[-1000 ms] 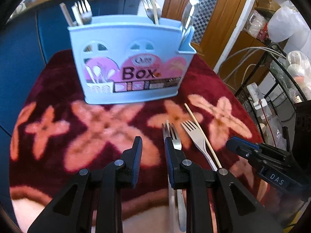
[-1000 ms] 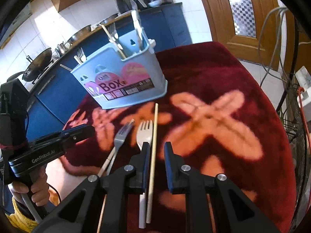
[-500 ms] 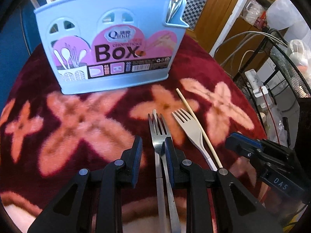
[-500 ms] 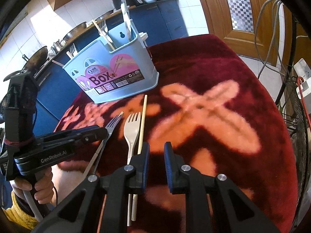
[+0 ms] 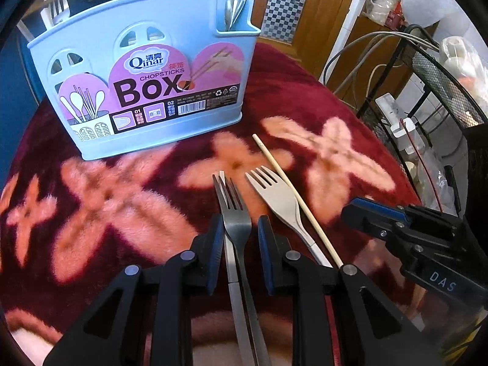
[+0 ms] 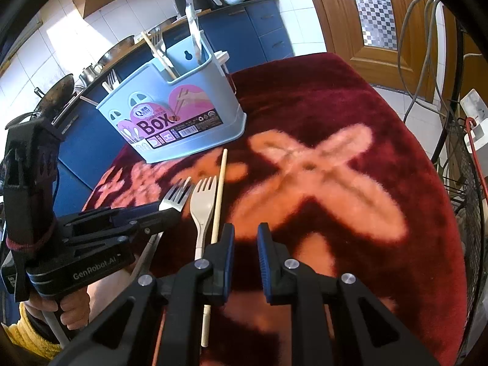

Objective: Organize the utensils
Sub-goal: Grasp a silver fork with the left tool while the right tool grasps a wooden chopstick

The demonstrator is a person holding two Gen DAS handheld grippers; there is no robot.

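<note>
Three loose utensils on blanket (image 5: 100, 201): steel fork (image 5: 233, 213), cream plastic fork (image 5: 274, 192), wooden chopstick (image 5: 292, 195). Steel fork neck lies between left gripper (image 5: 236, 228) jaws, slim gaps either side, pads not pressing: released. Right gripper (image 6: 245, 235) hovers just right of chopstick, jaws slightly parted, nothing between. Pale-blue plastic chopsticks box (image 5: 146, 70) stands beyond, cutlery upright inside. Blanket plush, maroon with pink flowers. Blue kitchen cabinets (image 6: 259, 30), wooden door (image 6: 375, 15) behind.
</note>
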